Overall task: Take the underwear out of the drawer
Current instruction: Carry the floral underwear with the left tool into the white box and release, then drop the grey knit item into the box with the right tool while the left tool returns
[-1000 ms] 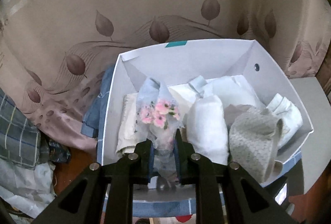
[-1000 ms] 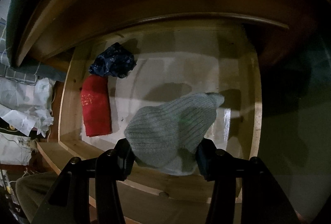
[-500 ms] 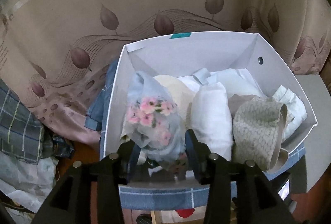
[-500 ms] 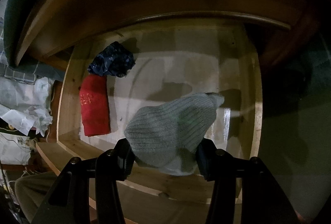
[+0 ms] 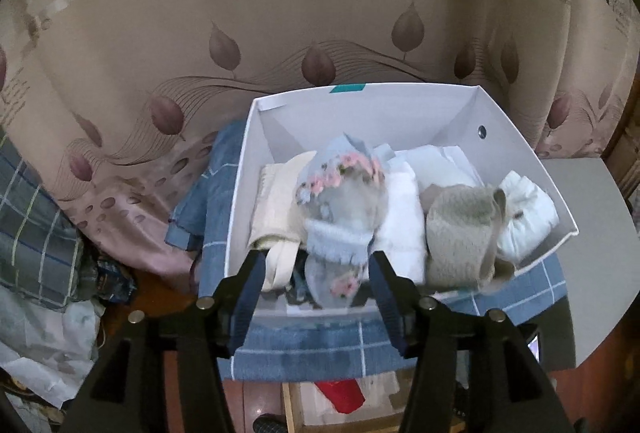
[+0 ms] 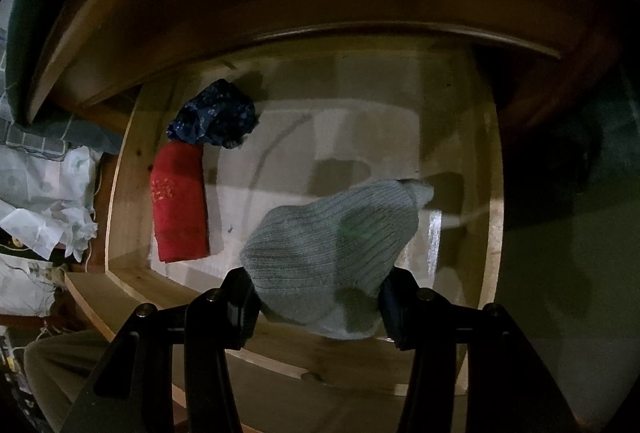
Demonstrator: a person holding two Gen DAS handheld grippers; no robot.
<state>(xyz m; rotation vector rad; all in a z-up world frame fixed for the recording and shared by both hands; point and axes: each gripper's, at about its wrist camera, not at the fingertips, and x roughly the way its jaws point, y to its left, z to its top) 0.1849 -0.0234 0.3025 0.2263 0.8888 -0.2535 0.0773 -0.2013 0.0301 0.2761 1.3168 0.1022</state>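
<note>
Your left hand-held gripper has its two blue-padded fingers spread wide apart, and the pale blue underwear with pink flowers lies loose between them, touching neither pad that you can see. That piece is blurred, so you cannot tell exactly how it rests; it lies over the near side of the white cardboard box. In the box, a cream folded garment lies to its left, a white rolled garment just to its right, then a beige patterned garment and a white bundle at the far right. The box stands on a blue checked cloth, with a leaf-printed beige curtain behind.

Your right hand-held gripper is clamped on a grey ribbed knit underwear piece, both pads pressed into its near end while its far end points away to the right. It is held over the open pale wooden drawer. On the drawer floor at the left, a red folded garment lies with a crumpled dark blue patterned garment touching its far end, both well apart from the grey piece.
</note>
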